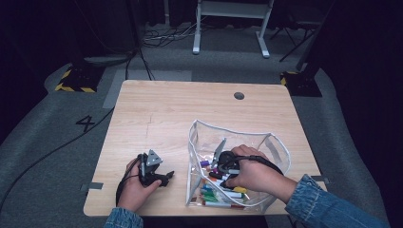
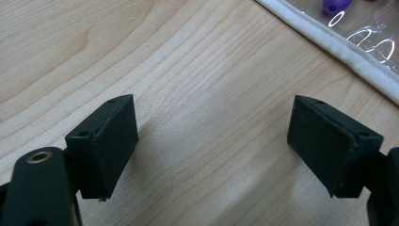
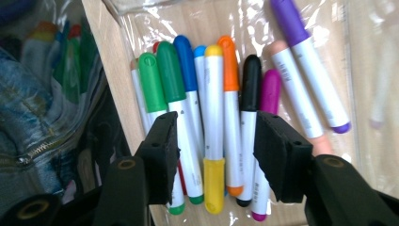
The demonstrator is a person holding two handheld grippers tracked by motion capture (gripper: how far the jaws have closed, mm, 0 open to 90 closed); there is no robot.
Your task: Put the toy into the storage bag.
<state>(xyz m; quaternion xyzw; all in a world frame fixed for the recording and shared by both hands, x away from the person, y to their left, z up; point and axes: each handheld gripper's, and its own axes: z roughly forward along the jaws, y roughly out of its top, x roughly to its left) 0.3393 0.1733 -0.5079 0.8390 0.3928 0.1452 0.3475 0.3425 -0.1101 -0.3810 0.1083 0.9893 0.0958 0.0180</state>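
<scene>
Right gripper (image 3: pixel 214 155) just above markers (image 3: pixel 214 113)

Your table (image 1: pixel 190 102) sits mid-frame in the high view, its near edge at the bottom. On its lower right part lies the pouch (image 1: pixel 280 147), mouth toward the frame's top, and your right gripper (image 1: pixel 219 171) is inside it, over the markers (image 1: pixel 221 194) that lie in a heap at the pouch's lower left. In the right gripper view those markers (image 3: pixel 214 113) lie side by side at centre, running up the frame, several of them between the jaws. Your left gripper (image 1: pixel 161 176) rests on the table at lower left, just left of the pouch. In the left gripper view the pouch's edge (image 2: pixel 329 44) crosses the upper right corner.
</scene>
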